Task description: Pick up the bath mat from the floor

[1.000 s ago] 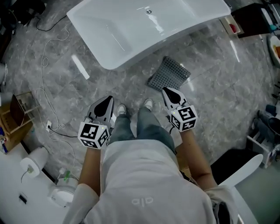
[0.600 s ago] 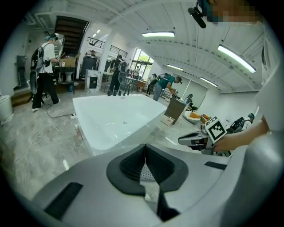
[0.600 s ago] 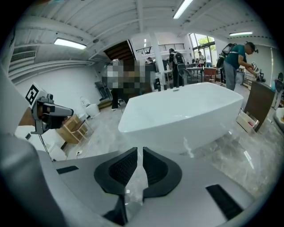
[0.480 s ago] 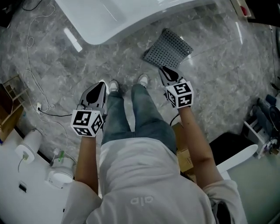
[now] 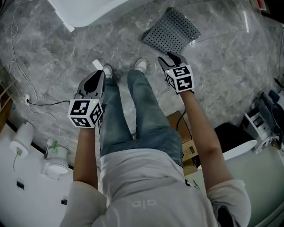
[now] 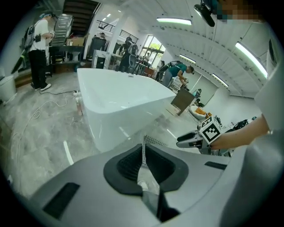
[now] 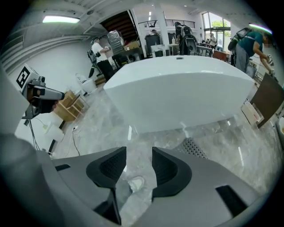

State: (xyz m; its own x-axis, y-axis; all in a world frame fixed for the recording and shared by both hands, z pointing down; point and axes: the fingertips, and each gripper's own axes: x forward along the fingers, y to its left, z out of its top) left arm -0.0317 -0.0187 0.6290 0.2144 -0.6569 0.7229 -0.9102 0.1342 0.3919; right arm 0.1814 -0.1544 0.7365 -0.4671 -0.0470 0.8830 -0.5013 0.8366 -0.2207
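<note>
The bath mat (image 5: 172, 31) is a grey perforated sheet lying on the marble floor beside the bathtub, one corner curled up. My right gripper (image 5: 171, 57) hangs just short of the mat's near edge. Its jaws have just been opening and stand apart with nothing between them. In the right gripper view the mat (image 7: 195, 147) shows past the right jaw, with a shoe (image 7: 135, 182) in the gap of the right gripper (image 7: 139, 162). My left gripper (image 5: 98, 73) is over bare floor beside the left shoe, far from the mat, shut and empty. In its own view the left gripper (image 6: 143, 153) has its pads together.
A white bathtub (image 5: 84, 9) fills the top left. A cable (image 5: 26, 66) trails over the floor at left, near white devices (image 5: 55, 166). A cardboard box (image 5: 184, 137) sits behind the legs. Racks and furniture (image 5: 262, 124) crowd the right edge. People stand in the background (image 6: 37, 44).
Both grippers have sunk toward the floor as the person bends down. The right gripper's jaws have parted and it has come close to the mat's near edge. The left stays shut.
</note>
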